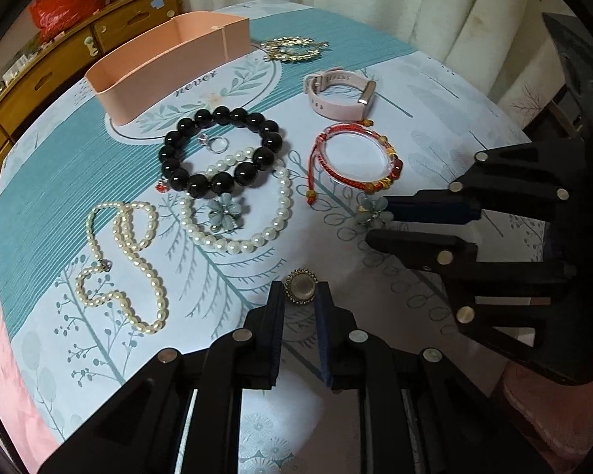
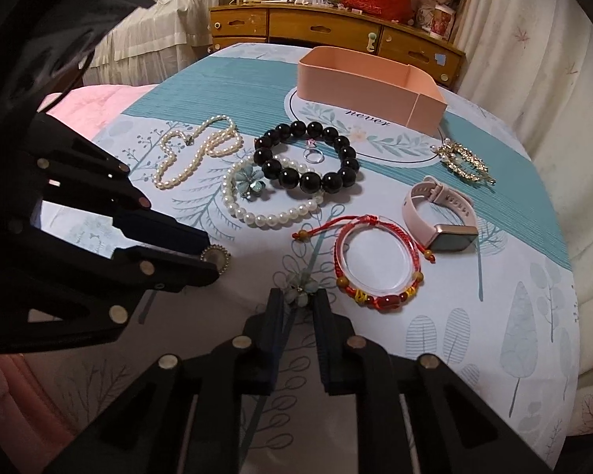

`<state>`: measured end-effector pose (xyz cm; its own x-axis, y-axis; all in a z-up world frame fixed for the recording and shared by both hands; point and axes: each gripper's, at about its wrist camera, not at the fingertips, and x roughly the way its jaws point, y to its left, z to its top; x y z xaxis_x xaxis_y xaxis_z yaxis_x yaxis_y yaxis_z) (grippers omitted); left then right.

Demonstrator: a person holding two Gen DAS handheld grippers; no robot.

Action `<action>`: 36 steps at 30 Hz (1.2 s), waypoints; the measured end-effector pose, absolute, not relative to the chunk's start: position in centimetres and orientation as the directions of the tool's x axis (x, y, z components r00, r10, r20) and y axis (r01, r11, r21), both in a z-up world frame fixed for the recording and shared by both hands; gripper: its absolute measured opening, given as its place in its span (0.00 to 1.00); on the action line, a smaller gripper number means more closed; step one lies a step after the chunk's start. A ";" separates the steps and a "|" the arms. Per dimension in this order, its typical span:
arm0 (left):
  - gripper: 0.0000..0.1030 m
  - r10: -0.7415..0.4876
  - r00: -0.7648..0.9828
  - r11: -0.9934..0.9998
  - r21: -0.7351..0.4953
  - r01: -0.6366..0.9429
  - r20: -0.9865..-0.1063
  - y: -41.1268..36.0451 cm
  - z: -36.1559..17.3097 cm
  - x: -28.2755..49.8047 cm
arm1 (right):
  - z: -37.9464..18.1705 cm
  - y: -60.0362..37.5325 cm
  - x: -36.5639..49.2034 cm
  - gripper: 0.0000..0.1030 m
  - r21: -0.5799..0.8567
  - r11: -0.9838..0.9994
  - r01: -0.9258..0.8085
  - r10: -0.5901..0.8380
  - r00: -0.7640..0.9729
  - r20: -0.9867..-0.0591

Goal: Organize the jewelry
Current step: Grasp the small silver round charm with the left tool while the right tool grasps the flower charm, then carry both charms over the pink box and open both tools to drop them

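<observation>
Your left gripper is pinching the round brooch against the tablecloth. Your right gripper is pinching the pale flower earring. Both pieces sit only at the fingertips, so a quick lift or twist could flick either one loose. Beyond them lie the red cord bracelet and pearl bracelet. The pink box stands at the far side, a long carry for such small grips.
</observation>
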<state>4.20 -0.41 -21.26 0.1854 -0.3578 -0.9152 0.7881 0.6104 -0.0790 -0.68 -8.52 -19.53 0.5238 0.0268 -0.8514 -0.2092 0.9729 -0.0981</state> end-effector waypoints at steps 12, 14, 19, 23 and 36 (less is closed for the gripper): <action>0.05 -0.408 0.189 0.698 -0.172 0.695 -0.893 0.9 -16.7 7.3 | -13.7 -10.5 2.8 0.14 -0.003 0.981 -0.194 0.117 0.607 -0.786; 0.13 -0.410 0.185 0.706 -0.182 0.685 -0.893 1.0 -17.2 7.0 | -13.1 -11.3 3.8 0.14 0.010 0.983 -0.183 0.123 0.617 -0.777; 0.30 -0.361 0.196 0.718 -0.138 0.682 -0.912 0.3 -19.7 5.7 | -12.3 -14.0 5.6 0.14 0.039 0.988 -0.150 0.125 0.625 -0.770; 0.30 -0.334 0.213 0.746 -0.119 0.656 -0.918 -0.4 -21.1 4.8 | -11.9 -16.1 6.0 0.14 0.031 0.992 -0.121 0.101 0.632 -0.768; 0.16 -0.250 0.324 0.816 -0.019 0.577 -0.913 -2.1 -22.3 3.9 | -11.7 -19.1 7.2 0.14 0.055 0.982 -0.182 0.157 0.614 -0.774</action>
